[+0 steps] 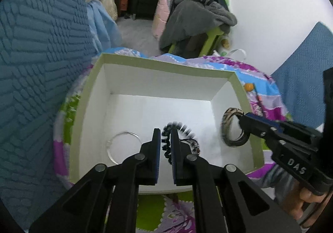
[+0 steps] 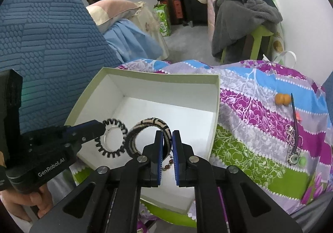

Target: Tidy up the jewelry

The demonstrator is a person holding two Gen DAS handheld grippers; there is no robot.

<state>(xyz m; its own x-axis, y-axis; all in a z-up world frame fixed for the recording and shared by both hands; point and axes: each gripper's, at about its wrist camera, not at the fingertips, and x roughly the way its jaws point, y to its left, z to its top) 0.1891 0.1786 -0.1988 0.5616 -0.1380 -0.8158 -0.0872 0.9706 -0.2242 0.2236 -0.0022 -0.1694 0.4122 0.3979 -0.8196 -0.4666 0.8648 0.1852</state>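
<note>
My left gripper (image 1: pixel 165 132) pinches the black coil band (image 1: pixel 177 126) over the box (image 1: pixel 87 108). My right gripper (image 2: pixel 165 134) pinches the striped bangle (image 2: pixel 149 126)

"DAS" on the right tool's (image 1: pixel 242 119) black body, "GenRobot.AI" on the left tool's (image 2: pixel 103 126) body
</note>
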